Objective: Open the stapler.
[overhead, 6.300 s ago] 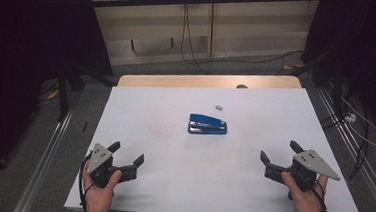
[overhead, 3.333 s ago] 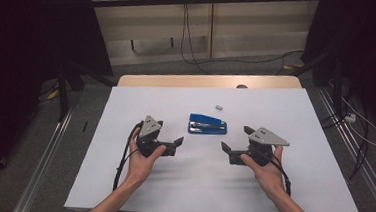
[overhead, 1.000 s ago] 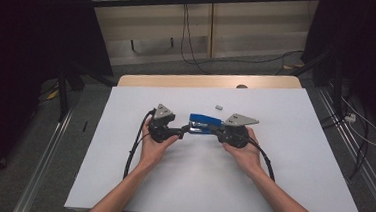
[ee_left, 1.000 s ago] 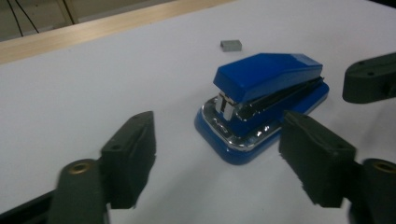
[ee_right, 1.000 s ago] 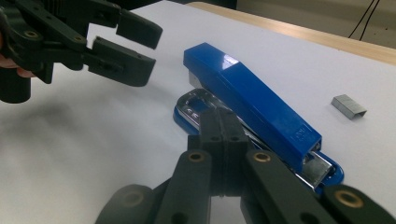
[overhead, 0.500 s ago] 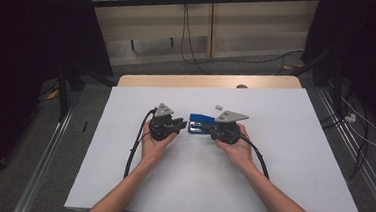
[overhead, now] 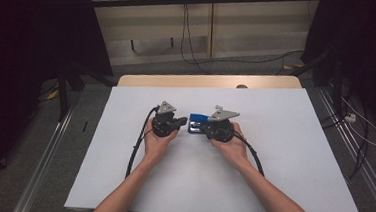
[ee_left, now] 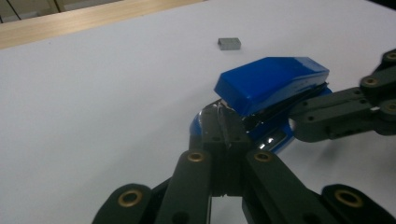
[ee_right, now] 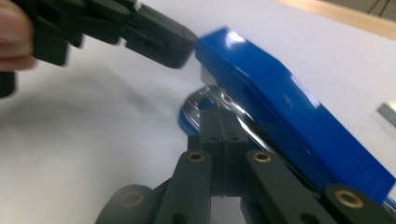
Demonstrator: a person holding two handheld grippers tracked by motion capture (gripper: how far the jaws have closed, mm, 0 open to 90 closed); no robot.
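A blue stapler (overhead: 196,121) lies mid-table with its top (ee_left: 273,81) lifted off the base (ee_right: 187,116). My left gripper (overhead: 184,122) is at its left end. Its jaws have just been closing and stand shut, with nothing visible between them. The tips (ee_left: 223,128) touch the metal front under the lifted top. My right gripper (overhead: 203,129) comes in from the other side, also shut. Its tips (ee_right: 224,122) sit under the blue top (ee_right: 289,112) against the chrome part. In the left gripper view the right gripper (ee_left: 345,112) rests against the stapler's side.
A small grey block of staples (ee_left: 229,43) lies on the white table (overhead: 272,157) just beyond the stapler, seen also as the grey block (ee_right: 387,113). A wooden strip (overhead: 208,81) runs along the far edge. Cables trail back from both grippers.
Both hands have drawn closer together around the stapler, the right one moving left. The left jaws have closed from open to shut.
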